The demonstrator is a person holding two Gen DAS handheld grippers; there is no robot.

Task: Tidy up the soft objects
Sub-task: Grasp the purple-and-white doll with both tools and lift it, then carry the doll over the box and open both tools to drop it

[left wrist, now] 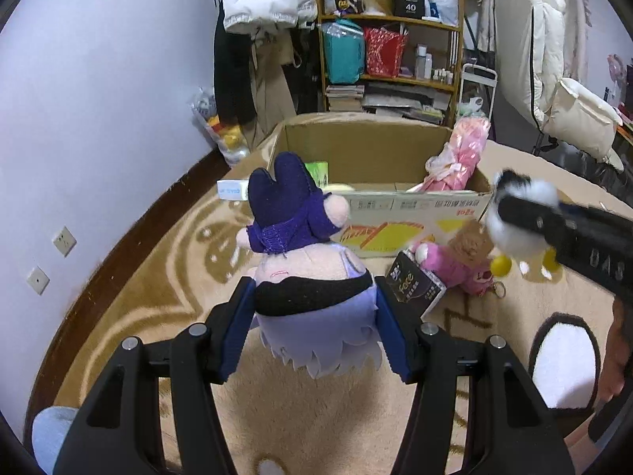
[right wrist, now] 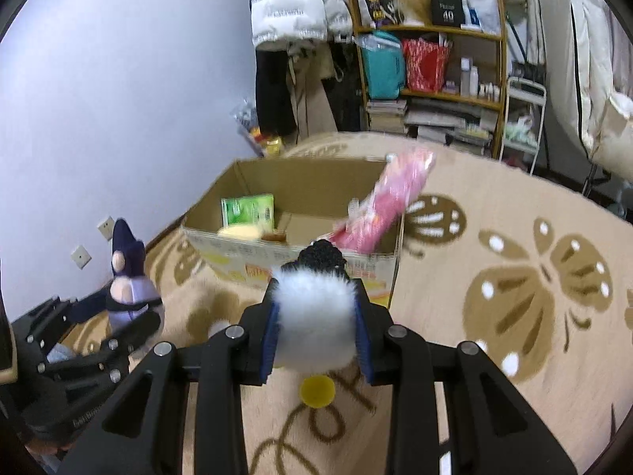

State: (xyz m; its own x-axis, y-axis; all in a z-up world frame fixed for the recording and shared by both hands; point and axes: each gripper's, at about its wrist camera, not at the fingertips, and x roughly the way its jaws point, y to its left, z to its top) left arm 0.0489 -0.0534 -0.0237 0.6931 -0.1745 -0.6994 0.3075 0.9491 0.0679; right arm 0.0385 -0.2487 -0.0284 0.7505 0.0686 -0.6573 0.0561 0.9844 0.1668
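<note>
My left gripper (left wrist: 314, 301) is shut on a purple and pink plush doll (left wrist: 300, 233) with dark blue ears, held above the rug in front of the open cardboard box (left wrist: 395, 202). My right gripper (right wrist: 314, 308) is shut on a fluffy white plush with a black top and yellow feet (right wrist: 312, 316), just short of the box (right wrist: 292, 261). The white plush also shows in the left wrist view (left wrist: 522, 221). A pink wrapped bundle (left wrist: 461, 158) leans in the box's right corner. A pink and brown teddy (left wrist: 463, 261) lies on the rug by the box.
A black tissue pack (left wrist: 415, 289) lies beside the teddy. The box holds a green packet (right wrist: 247, 209) and a yellow item (right wrist: 241, 232). A cluttered wooden shelf (left wrist: 395, 59), hanging coats and a white chair stand behind. The beige patterned rug (right wrist: 514, 277) extends right; the wall is at the left.
</note>
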